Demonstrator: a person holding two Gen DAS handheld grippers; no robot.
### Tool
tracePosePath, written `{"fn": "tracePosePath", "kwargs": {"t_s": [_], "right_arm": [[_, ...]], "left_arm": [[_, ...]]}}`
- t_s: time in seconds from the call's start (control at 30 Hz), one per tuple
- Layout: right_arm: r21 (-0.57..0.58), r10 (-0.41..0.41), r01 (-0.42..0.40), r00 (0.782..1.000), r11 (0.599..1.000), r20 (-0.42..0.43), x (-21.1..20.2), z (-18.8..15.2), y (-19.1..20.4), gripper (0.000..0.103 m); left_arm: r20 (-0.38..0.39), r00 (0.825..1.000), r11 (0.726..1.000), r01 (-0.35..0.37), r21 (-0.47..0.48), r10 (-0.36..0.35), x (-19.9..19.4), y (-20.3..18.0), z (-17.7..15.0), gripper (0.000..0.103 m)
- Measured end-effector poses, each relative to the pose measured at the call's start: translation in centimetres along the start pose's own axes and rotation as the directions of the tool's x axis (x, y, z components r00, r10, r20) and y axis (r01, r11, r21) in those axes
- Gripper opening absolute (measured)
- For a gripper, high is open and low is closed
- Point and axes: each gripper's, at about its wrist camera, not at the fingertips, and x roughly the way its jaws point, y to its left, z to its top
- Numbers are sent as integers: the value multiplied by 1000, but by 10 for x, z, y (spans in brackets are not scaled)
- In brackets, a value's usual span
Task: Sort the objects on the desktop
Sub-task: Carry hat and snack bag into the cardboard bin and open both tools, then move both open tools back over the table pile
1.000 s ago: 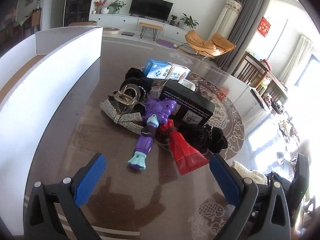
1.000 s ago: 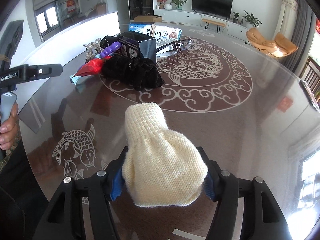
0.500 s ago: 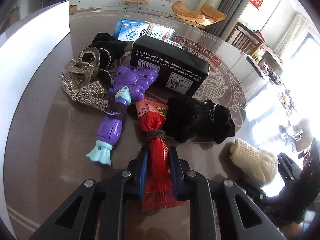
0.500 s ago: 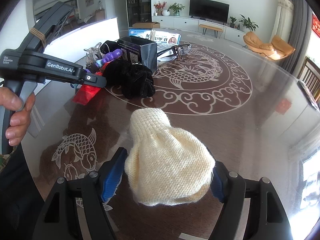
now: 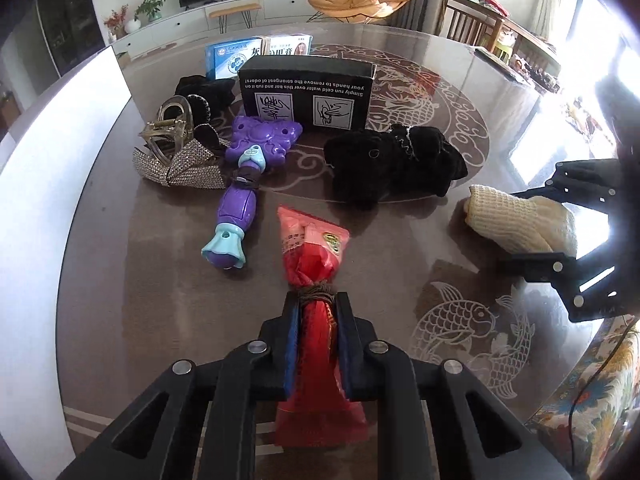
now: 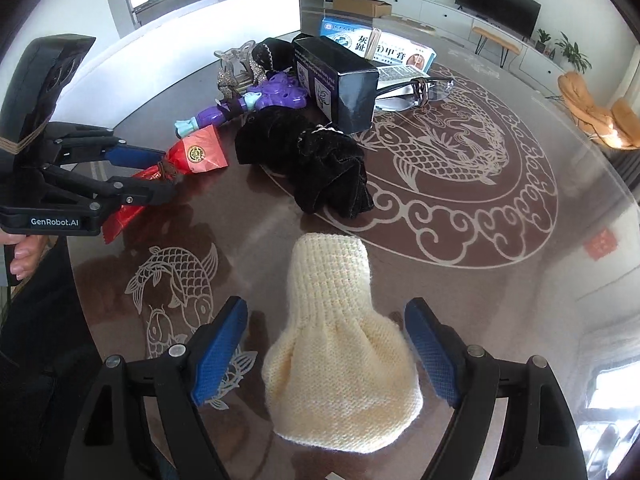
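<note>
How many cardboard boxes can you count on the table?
3: a black box standing mid-pile; behind it, side by side, a blue-and-white box and a white medicine box. Others may hide behind the pile.

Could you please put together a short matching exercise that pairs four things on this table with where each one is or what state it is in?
Things:
1. red packet
2. cream knitted pouch
3. purple toy
4. black box

States:
A. lies between open jaws, pads clear of it
B. stands upright behind the black fabric
C. clamped in the left gripper
D. lies flat beside the rhinestone bow

Pairs: 1-C, 2-A, 3-D, 4-B
</note>
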Motion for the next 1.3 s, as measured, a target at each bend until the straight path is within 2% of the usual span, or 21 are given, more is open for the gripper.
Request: {"fn": "tracePosePath", "kwargs": {"t_s": [0.03, 0.13, 0.2, 0.27, 0.33, 0.43, 0.5, 0.63, 0.77, 0.83, 0.9, 0.93, 0.97, 1.0, 1.03, 1.07, 1.1, 1.17, 1.2, 1.23, 1.3], "right_arm": [[-12, 10, -10, 999, 1000, -33, 3, 1, 1, 48], [-20, -32, 31, 997, 999, -64, -6, 3, 2, 45], [9, -27, 27, 999, 1000, -36, -20, 5, 1, 45], [42, -12, 12, 1000, 999, -3, -32, 12, 1, 45], [62, 12, -15, 999, 998, 35, -42, 27, 7, 45], [41, 64, -68, 993, 997, 98, -53, 66, 34, 45], [5, 111, -113, 983, 994, 147, -59, 100, 61, 45], [-83, 238, -224, 943, 971, 233, -63, 175, 133, 45], [-176, 340, -302, 902, 937, 265, -50, 245, 217, 45], [-211, 351, -304, 904, 929, 244, -30, 274, 254, 46], [-213, 337, -298, 923, 931, 184, -1, 295, 281, 47], [-204, 331, -298, 930, 933, 158, 12, 302, 290, 49], [-192, 324, -296, 936, 936, 140, 24, 306, 296, 51], [-177, 318, -295, 941, 939, 120, 35, 310, 301, 60], [-161, 312, -293, 944, 942, 109, 44, 311, 303, 69], [-146, 311, -294, 944, 945, 109, 48, 311, 304, 72], [-130, 312, -297, 943, 946, 120, 49, 310, 302, 74], [-104, 327, -314, 933, 944, 150, 45, 306, 294, 77], [-98, 331, -318, 929, 943, 166, 41, 303, 288, 82], [-99, 324, -310, 927, 946, 190, 34, 297, 277, 85], [-116, 297, -276, 923, 954, 246, 19, 284, 260, 88]], "left_arm": [[18, 1000, 1000, 17, -13, -17, -4, 1, -3, 16], [94, 994, 991, 73, -108, -63, -24, 22, -14, 16], [155, 983, 973, 130, -190, -101, -44, 44, -16, 16], [228, 968, 955, 163, -249, -106, -73, 67, -19, 16], [291, 954, 940, 168, -297, -78, -104, 93, -19, 16], [347, 938, 922, 130, -364, 5, -146, 144, -23, 16], [345, 933, 902, 59, -428, 102, -165, 185, -28, 16], [270, 935, 826, -41, -562, 230, -175, 268, -43, 16], [139, 950, 767, -133, -628, 279, -156, 323, -62, 16], [91, 954, 760, -168, -628, 286, -146, 334, -67, 16], [54, 952, 759, -205, -618, 302, -139, 336, -69, 17], [30, 947, 749, -233, -620, 320, -135, 336, -70, 19], [6, 943, 737, -256, -626, 333, -133, 336, -71, 26], [-6, 942, 729, -263, -632, 335, -130, 338, -72, 32], [-8, 942, 722, -263, -640, 336, -129, 338, -74, 50], [-2, 938, 716, -267, -645, 347, -130, 338, -76, 66], [8, 929, 712, -277, -645, 369, -132, 336, -77, 71], [27, 909, 709, -305, -636, 415, -139, 327, -76, 72], [38, 903, 710, -310, -632, 428, -143, 321, -75, 72], [59, 901, 716, -301, -629, 431, -148, 313, -71, 72], [137, 904, 752, -244, -613, 405, -159, 292, -64, 72]]}}
